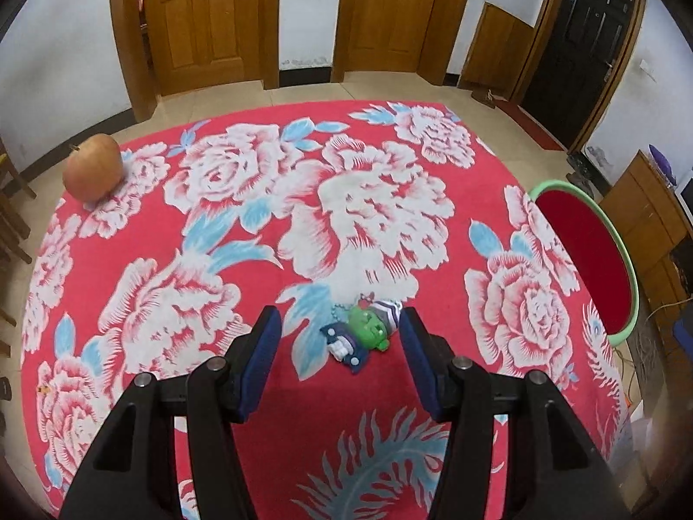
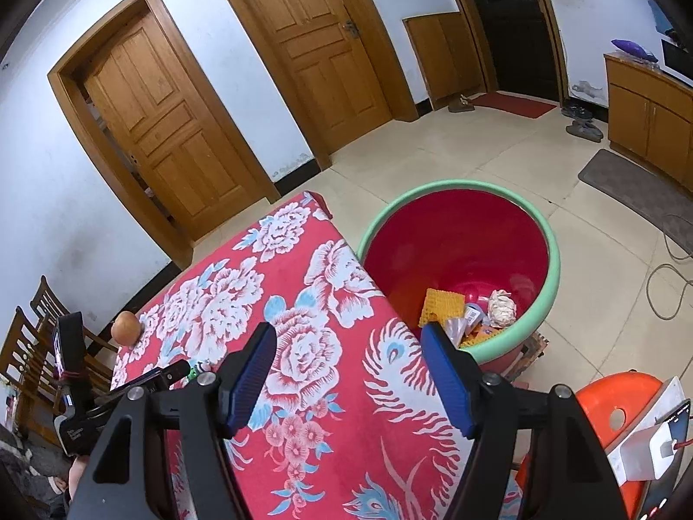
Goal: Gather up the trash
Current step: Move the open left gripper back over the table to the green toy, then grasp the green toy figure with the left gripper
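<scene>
A small green and navy toy keychain [image 1: 361,338] lies on the red floral tablecloth [image 1: 260,216]. My left gripper [image 1: 340,333] is open, its blue pads on either side of the toy, not touching it. A red basin with a green rim [image 2: 459,268] stands on the floor beside the table and holds several pieces of trash [image 2: 472,312]; its rim also shows in the left wrist view [image 1: 606,251]. My right gripper [image 2: 348,346] is open and empty above the table's right edge, near the basin. The left gripper's body [image 2: 78,390] shows at the left in the right wrist view.
An apple [image 1: 93,167] sits at the table's far left corner, also seen in the right wrist view [image 2: 126,328]. Wooden chairs [image 2: 26,338] stand left of the table. An orange stool [image 2: 615,411] with a phone stand is at lower right. Wooden doors [image 2: 173,130] line the far wall.
</scene>
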The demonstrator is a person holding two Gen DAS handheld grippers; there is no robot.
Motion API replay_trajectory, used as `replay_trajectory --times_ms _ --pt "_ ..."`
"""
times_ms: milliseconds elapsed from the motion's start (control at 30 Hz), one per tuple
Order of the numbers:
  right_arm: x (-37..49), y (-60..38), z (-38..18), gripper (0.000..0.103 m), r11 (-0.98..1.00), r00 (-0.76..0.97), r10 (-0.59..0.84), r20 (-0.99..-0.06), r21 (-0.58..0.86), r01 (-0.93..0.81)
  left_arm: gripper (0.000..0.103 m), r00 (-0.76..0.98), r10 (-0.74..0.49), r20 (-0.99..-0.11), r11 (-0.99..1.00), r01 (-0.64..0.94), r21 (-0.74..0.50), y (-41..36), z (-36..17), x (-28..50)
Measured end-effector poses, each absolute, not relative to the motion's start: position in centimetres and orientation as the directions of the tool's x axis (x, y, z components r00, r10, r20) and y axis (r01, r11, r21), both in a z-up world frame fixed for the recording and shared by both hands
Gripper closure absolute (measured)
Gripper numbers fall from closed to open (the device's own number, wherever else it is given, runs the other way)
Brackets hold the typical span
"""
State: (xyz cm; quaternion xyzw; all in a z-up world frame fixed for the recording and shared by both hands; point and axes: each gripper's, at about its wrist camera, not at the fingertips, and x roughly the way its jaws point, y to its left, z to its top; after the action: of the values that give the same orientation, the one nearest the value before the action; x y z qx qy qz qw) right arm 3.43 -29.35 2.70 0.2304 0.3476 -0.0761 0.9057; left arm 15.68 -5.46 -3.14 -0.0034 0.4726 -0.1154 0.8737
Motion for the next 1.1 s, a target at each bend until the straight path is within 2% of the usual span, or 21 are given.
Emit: replay_trajectory --times_ms 433,467,533,700,1100 --pt "3.2 -30.3 1.5 0.031 0.871 0.731 0.017 -0.682 0.369 0.325 0.047 0.513 -0.186 -0.838 0.974 0.210 -0.088 -6.7 -5.3 16.0" --pt "3.2 -30.4 1.4 0.031 0.869 0.730 0.016 -0.683 0.370 0.327 0.048 0.517 -0.184 -0.836 0.974 0.213 -0.083 -6.7 -5.3 15.9" --pt "3.1 -30.5 1.3 0.031 0.867 0.728 0.017 -0.685 0.373 0.330 0.058 0.527 -0.187 -0.829 0.972 0.224 -0.077 -6.9 -5.3 15.8" --pt "2.9 -30.8 1.1 0.031 0.865 0.728 0.017 -0.685 0.375 0.333 0.058 0.531 -0.193 -0.825 0.971 0.227 -0.081 -7.1 -5.2 15.6" --pt "2.3 -32.7 0.6 0.031 0.850 0.726 -0.016 -0.687 0.373 0.372 0.059 0.536 -0.322 -0.781 0.936 0.303 -0.177 -10.7 -1.8 14.1"
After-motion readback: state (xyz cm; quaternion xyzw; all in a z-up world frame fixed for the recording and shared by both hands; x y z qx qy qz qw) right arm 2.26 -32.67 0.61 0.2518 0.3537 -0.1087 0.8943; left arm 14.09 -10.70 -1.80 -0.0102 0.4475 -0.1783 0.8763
